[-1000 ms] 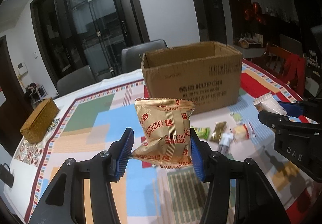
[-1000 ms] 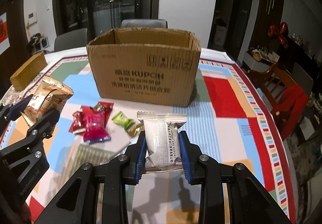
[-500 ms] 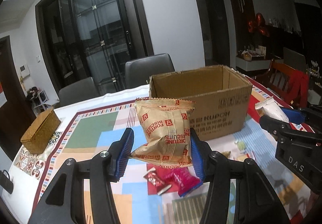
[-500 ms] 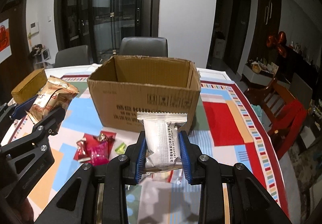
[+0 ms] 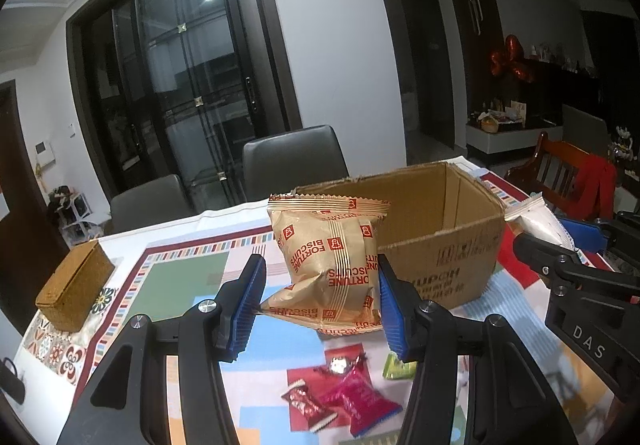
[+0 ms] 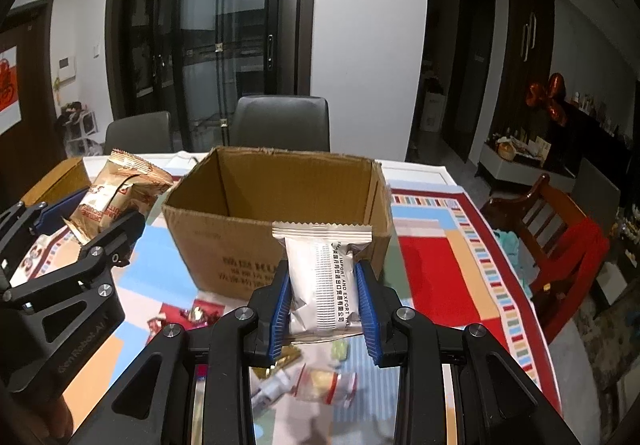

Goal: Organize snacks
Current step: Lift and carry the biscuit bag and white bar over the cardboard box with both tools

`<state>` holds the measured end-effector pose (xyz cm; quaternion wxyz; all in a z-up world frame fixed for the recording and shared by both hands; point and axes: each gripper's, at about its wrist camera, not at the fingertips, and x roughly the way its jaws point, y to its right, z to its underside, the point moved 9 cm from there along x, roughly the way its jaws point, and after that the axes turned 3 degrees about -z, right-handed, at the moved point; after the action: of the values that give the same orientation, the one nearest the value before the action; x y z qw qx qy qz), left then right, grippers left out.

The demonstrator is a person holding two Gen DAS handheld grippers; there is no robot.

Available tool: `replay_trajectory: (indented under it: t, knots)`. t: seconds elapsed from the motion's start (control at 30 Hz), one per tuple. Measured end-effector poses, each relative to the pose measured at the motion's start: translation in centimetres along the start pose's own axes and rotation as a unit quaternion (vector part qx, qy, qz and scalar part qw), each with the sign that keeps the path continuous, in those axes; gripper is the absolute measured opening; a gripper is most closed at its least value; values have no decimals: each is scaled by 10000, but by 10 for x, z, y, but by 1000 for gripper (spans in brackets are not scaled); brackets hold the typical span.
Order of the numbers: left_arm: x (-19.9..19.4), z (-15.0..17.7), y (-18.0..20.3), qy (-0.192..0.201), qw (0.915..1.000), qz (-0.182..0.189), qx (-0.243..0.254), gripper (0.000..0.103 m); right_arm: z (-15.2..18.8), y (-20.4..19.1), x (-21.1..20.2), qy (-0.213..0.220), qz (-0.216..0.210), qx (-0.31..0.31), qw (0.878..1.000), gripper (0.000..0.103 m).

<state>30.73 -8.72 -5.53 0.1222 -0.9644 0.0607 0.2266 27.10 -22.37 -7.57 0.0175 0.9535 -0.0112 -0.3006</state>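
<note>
My left gripper (image 5: 318,305) is shut on a gold Fortune Biscuits packet (image 5: 330,257), held upright above the table just left of the open cardboard box (image 5: 440,241). My right gripper (image 6: 322,305) is shut on a silver-white snack packet (image 6: 322,277), raised in front of the box (image 6: 276,217). In the right wrist view the left gripper and its gold packet (image 6: 120,193) hang at the left of the box. The silver packet (image 5: 536,221) shows at the right edge of the left wrist view. The visible inner walls of the box are bare.
Loose small snacks lie on the patterned tablecloth (image 5: 184,277) below the grippers: a pink wrapper (image 5: 360,401), a red one (image 5: 302,401), a green one (image 5: 396,369), a clear packet (image 6: 328,385). A woven box (image 5: 74,285) sits at the table's left. Chairs stand behind and to the right.
Both grippers have risen with their packets and come closer to the box, so its open top now shows. The loose snacks have slid lower in both views.
</note>
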Motion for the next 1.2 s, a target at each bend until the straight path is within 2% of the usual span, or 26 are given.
replay_trajectory:
  t: [0.67,1.0,1.2]
  knots:
    - [45,-33,0,91,9999,106,1,53,-47,14,31,294,98,-39,9995,33]
    - [72,-48,1,132,9998,140,28,53,-60,18,52,261,133,-60,9996,33]
    - [89,-49,5,25,9998,207,52,53,-64,23,68,159,118,-17,9998,33]
